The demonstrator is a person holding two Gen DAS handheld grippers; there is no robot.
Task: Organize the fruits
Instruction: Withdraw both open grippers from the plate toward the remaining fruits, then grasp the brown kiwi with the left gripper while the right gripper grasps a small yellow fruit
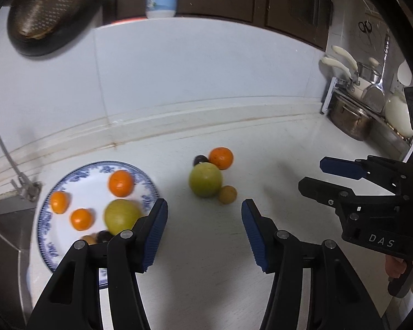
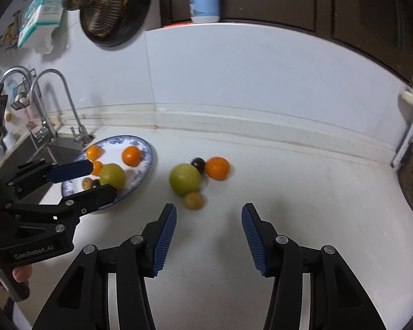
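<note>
While both claws, left claw (image 1: 203, 233) and right claw (image 2: 209, 238), hang released and empty over the bench (image 2: 303, 192), risks rolling: green fruit (image 2: 185, 178) leaning on orange (image 2: 217, 167), dark plum (image 2: 198, 164) and small brown fruit (image 2: 193, 200). Could scatter all if nudged; already crowds the plate (image 2: 148, 148), so may spill.
</note>
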